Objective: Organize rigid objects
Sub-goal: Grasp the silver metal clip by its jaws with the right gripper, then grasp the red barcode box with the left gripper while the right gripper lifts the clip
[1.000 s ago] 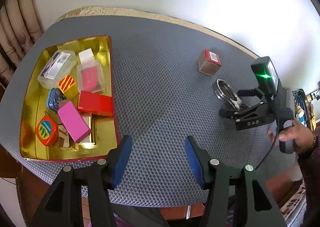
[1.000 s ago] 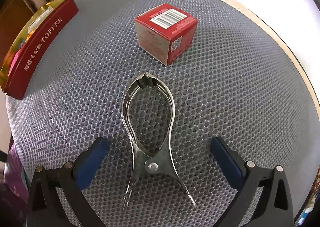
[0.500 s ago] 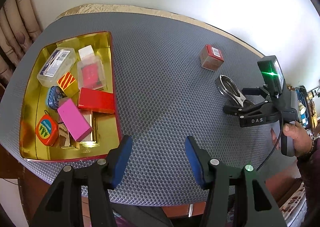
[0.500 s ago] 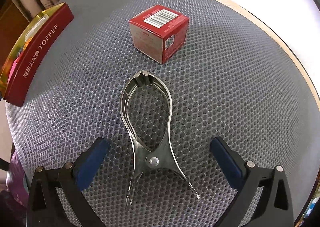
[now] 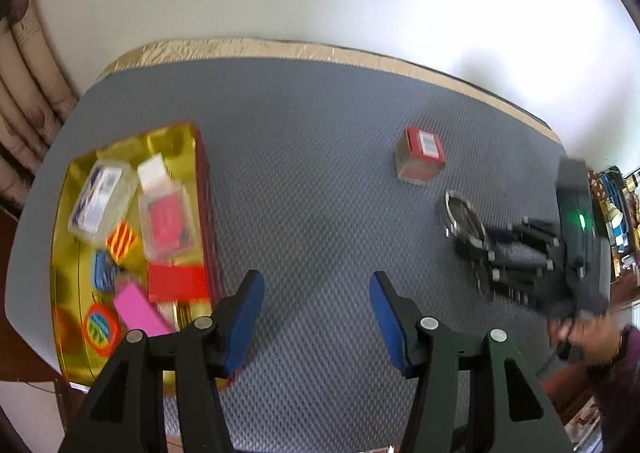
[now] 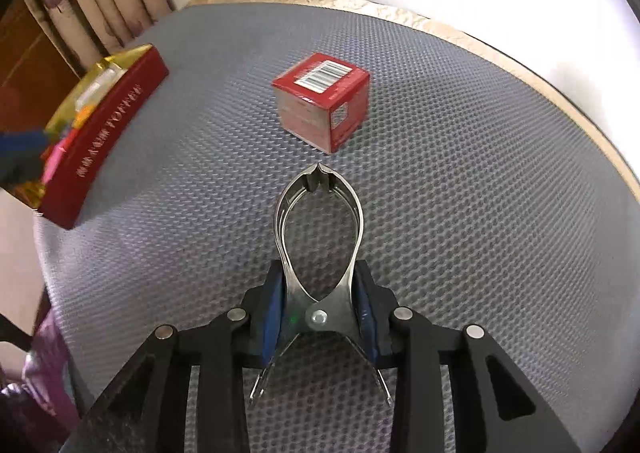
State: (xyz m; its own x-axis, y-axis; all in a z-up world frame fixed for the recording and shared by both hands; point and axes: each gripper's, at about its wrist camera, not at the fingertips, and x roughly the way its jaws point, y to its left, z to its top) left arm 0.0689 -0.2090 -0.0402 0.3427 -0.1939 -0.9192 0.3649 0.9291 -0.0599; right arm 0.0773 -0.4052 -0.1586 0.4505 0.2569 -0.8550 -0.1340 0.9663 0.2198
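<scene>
My right gripper (image 6: 319, 303) is shut on a steel clip (image 6: 318, 221) near its pivot, the clip's jaws pointing at a red box (image 6: 322, 101) just beyond. In the left wrist view the right gripper (image 5: 476, 249) holds the clip (image 5: 460, 213) at the right, with the red box (image 5: 420, 157) behind it. My left gripper (image 5: 316, 313) is open and empty over the grey mat, right of the gold tin tray (image 5: 64, 237), which holds several small boxes and cases.
The tray's red side (image 6: 104, 141) marked TOFFEE shows at the left of the right wrist view. The grey mat (image 5: 312, 173) covers the table up to a white wall. Curtains (image 6: 104, 5) hang at the far left.
My right gripper has moved forward and closed on the steel clip, which was lying free between its open fingers. The left gripper stays open; its view has shifted and blurred.
</scene>
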